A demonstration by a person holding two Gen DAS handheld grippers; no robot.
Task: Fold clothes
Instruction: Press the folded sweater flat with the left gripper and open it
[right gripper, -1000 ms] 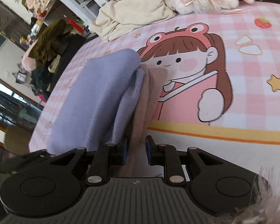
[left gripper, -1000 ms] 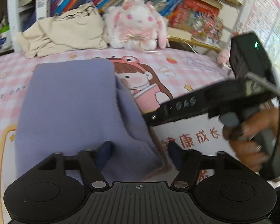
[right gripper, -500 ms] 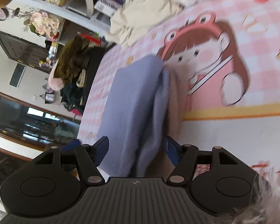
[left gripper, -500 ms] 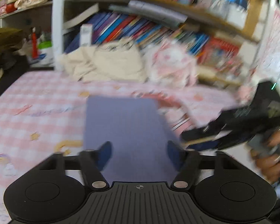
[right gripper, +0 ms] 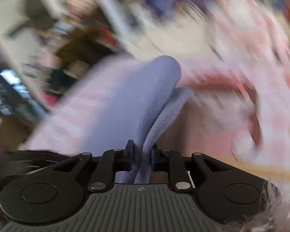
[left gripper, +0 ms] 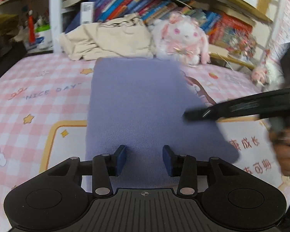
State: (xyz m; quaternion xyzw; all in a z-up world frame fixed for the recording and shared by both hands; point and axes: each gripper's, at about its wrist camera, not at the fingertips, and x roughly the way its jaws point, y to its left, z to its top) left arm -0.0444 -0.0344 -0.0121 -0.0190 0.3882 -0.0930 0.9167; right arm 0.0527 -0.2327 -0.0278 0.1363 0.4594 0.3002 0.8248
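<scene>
Lavender fleece, the garment [left gripper: 145,104] being folded, is laid flat as a long rectangle on the pink checked bedsheet [left gripper: 38,100], with its near end under the left gripper [left gripper: 144,159]. That gripper's jaws are seen spread, the blue pads apart above the cloth with nothing pinched between them; it is judged to be hovering there to steady or take up the near edge. Further right, the right gripper [right gripper: 142,154] is shown with its jaws closing, and a gathered fold of the same fleece is pinched between the pads. The cloth rises from them in a doubled ridge, which suggests that the right-hand edge is being lifted for carrying across. Heavy blur spoils the rest of that view.

Behind the garment, a cream garment [left gripper: 110,36] is heaped loosely against the bookshelf [left gripper: 232,2], probably waiting its turn. On the shelves, rows of books [left gripper: 129,5] are packed; a plush rabbit [left gripper: 185,36] is propped in front of them.
</scene>
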